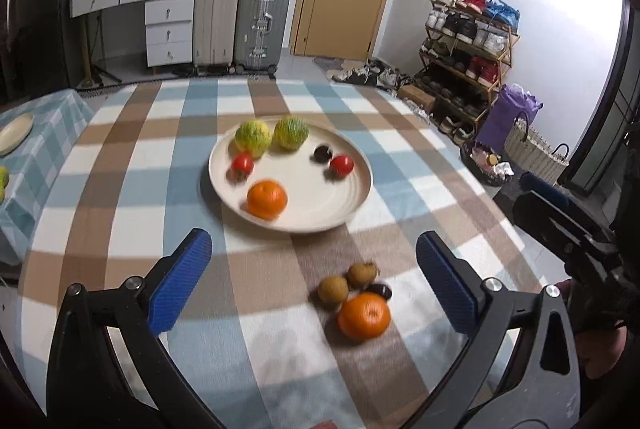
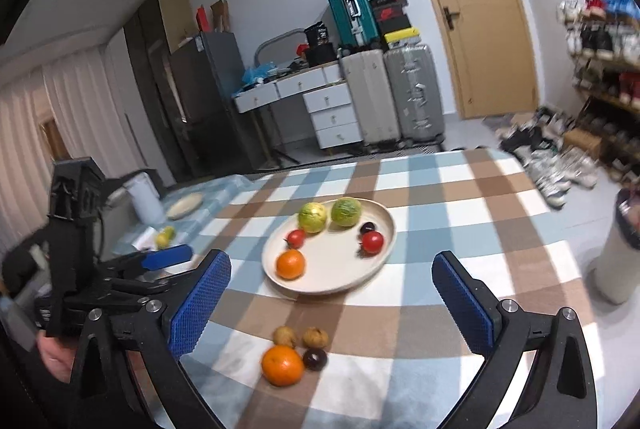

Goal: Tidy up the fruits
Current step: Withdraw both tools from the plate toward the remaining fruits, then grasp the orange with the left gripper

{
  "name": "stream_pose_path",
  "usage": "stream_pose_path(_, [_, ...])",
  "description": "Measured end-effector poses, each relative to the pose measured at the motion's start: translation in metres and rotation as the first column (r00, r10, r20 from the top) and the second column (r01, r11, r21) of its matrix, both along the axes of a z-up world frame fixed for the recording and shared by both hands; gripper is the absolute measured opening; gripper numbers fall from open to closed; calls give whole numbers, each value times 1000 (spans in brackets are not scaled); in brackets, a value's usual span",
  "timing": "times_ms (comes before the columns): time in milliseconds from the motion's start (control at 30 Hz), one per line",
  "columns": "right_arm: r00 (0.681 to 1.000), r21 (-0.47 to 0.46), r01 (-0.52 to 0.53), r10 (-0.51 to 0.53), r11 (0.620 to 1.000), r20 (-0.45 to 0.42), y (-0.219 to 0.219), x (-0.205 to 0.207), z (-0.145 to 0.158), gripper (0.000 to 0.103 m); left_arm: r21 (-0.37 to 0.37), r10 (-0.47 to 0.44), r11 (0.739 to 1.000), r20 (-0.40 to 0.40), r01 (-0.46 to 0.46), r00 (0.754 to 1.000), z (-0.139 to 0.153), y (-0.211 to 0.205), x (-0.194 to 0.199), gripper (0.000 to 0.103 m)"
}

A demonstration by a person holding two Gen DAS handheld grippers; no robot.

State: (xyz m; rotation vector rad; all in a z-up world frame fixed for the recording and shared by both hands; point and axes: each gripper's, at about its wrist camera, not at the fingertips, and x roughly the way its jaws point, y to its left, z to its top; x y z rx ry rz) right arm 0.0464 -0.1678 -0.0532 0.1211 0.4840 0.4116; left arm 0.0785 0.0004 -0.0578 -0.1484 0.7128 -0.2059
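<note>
A cream plate (image 1: 320,209) (image 2: 340,277) on the checked tablecloth holds two yellow-green fruits (image 1: 253,137) (image 2: 312,217), two red tomatoes (image 1: 341,165) (image 2: 372,241), a dark plum (image 1: 322,153) (image 2: 367,227) and an orange (image 1: 267,199) (image 2: 290,264). Nearer me lie a loose orange (image 1: 364,315) (image 2: 282,365), two brown fruits (image 1: 333,289) (image 2: 315,337) and a dark plum (image 1: 380,291) (image 2: 315,359). My left gripper (image 1: 314,283) is open and empty above the cloth near the loose fruits. My right gripper (image 2: 332,303) is open and empty above them.
A second table at the left carries a small plate (image 1: 14,133) (image 2: 185,207) and a yellow-green fruit (image 2: 165,237). The table's far edge faces suitcases (image 1: 262,23), a drawer desk (image 1: 168,25) and a door. A shoe rack (image 1: 468,41) stands at the right.
</note>
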Motion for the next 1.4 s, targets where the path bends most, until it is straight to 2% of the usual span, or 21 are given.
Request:
stream_pose_path(167, [999, -86, 37, -38, 996, -7, 11, -13, -18, 103, -4, -6, 1000, -60, 5, 998, -29, -7, -7, 102])
stream_pose_path(267, [999, -104, 45, -47, 994, -24, 13, -21, -30, 103, 1, -20, 1000, -90, 20, 996, -44, -13, -5, 102])
stream_pose_path(467, [995, -98, 86, -91, 992, -51, 3, -33, -49, 103, 27, -40, 999, -128, 44, 991, -64, -27, -1, 102])
stream_pose_path(767, [987, -77, 130, -137, 989, -86, -15, -32, -62, 103, 39, -79, 996, -157, 86, 984, -77, -39, 12, 100])
stream_pose_path(867, [985, -73, 133, -140, 988, -102, -19, -29, -65, 103, 21, -99, 994, -166, 104, 981, -80, -41, 14, 89])
stream_pose_path(933, [984, -72, 132, -139, 989, -109, -20, -27, -67, 103, 7, -106, 994, -176, 108, 979, -82, -41, 15, 75])
stream_pose_path(967, [984, -73, 130, -137, 989, -111, -20, -26, -68, 103, -5, -109, 994, -187, 110, 976, -84, -40, 17, 74])
stream_pose_path(1100, [985, -76, 122, -130, 990, -112, -18, -23, -69, 103, -105, -131, 988, -211, 111, 969, -87, -33, 18, 60])
stream_pose_path(1167, [985, -78, 122, -130, 990, -111, -18, -23, -69, 103, -132, -154, 983, -211, 128, 965, -88, -32, 18, 50])
stream_pose_path(1200, [985, -78, 122, -130, 990, -112, -17, -22, -69, 103, -148, -172, 979, -208, 143, 963, -88, -33, 18, 42])
stream_pose_path(1300, [985, -81, 120, -129, 989, -117, -17, -22, -70, 103, -166, -185, 974, -207, 152, 961, -88, -33, 17, 39])
stream_pose_path(1400, [983, -85, 121, -131, 989, -128, -17, -21, -71, 103, -223, -188, 965, -216, 139, 958, -90, -24, 18, 38])
